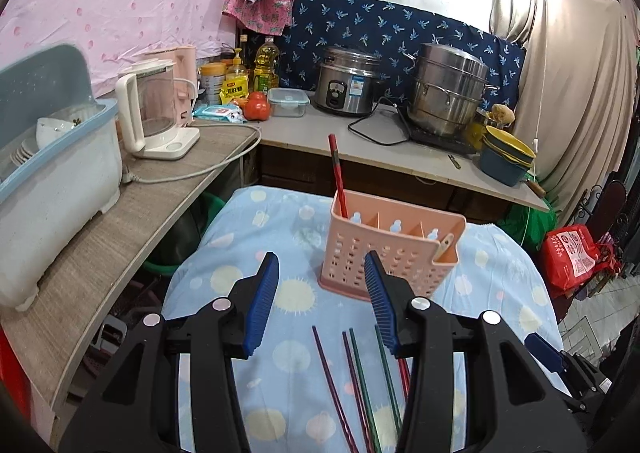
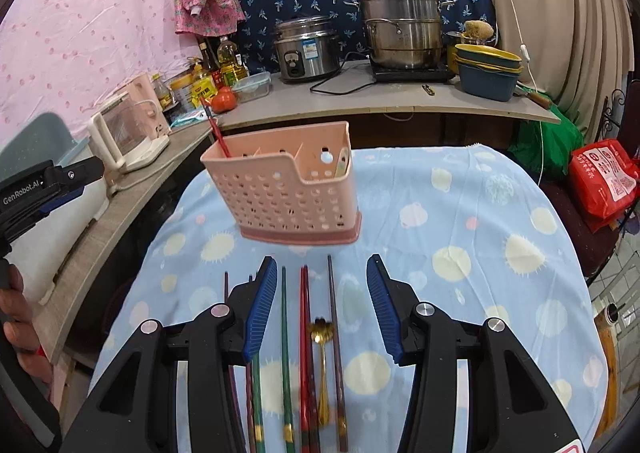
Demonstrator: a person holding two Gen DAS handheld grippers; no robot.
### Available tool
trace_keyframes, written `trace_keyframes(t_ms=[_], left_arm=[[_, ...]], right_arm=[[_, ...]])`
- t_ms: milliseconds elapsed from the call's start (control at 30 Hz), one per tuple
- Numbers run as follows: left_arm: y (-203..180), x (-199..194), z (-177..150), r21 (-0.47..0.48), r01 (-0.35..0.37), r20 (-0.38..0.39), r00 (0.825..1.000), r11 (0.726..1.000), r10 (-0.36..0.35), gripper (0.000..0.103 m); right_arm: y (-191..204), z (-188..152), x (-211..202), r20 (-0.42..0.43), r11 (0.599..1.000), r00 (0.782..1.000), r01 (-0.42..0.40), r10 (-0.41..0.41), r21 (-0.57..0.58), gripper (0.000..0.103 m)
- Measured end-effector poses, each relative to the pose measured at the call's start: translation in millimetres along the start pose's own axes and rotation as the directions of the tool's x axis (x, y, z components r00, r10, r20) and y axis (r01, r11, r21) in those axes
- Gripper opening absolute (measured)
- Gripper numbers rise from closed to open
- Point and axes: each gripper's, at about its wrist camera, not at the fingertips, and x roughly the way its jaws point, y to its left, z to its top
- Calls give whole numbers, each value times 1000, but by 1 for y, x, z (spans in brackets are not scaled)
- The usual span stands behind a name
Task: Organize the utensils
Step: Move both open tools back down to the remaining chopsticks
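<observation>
A pink perforated utensil holder [image 1: 394, 249] [image 2: 286, 193] stands on the blue patterned cloth. One red chopstick [image 1: 337, 173] [image 2: 216, 129] leans in its left compartment; a pale utensil [image 2: 343, 163] sits in the right one. Several coloured chopsticks [image 2: 306, 349] [image 1: 360, 381] and a gold spoon [image 2: 322, 357] lie side by side on the cloth. My right gripper [image 2: 322, 305] hangs open above them, nothing between its blue pads. My left gripper [image 1: 322, 297] is open and empty too, short of the holder, the chopsticks below its right finger.
A wooden shelf [image 1: 132, 229] on the left carries a dish rack [image 1: 52, 181] and a kettle [image 1: 154, 113]. Behind, a counter [image 1: 360, 141] holds a rice cooker [image 1: 346, 81], steamer pot [image 1: 450, 89], bowls [image 1: 506, 157], bottles and a tomato [image 1: 256, 105]. Red bag [image 2: 604, 181] at right.
</observation>
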Motion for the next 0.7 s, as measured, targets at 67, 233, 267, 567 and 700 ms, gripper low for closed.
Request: trace_keyframes(t_ms=[67, 233, 267, 567, 700], left_arm=[[1, -3, -9, 4, -5, -10, 1000, 1000, 5, 42], [3, -5, -33, 13, -13, -54, 998, 1000, 13, 42], [3, -4, -41, 20, -18, -69, 997, 1000, 19, 42], [3, 13, -100, 54, -33, -202, 978, 998, 43, 42], [2, 20, -127, 65, -30, -256, 966, 997, 46, 42]], right_arm=[[-1, -9, -2, -15, 1000, 1000, 1, -1, -1, 46], [-8, -31, -5, -49, 1000, 999, 18, -18, 6, 46], [-10, -37, -6, -57, 1000, 998, 23, -22, 9, 46], [-24, -79, 0, -146, 998, 988, 47, -43, 28, 46], [-24, -99, 7, -185, 998, 981, 57, -53, 14, 46]])
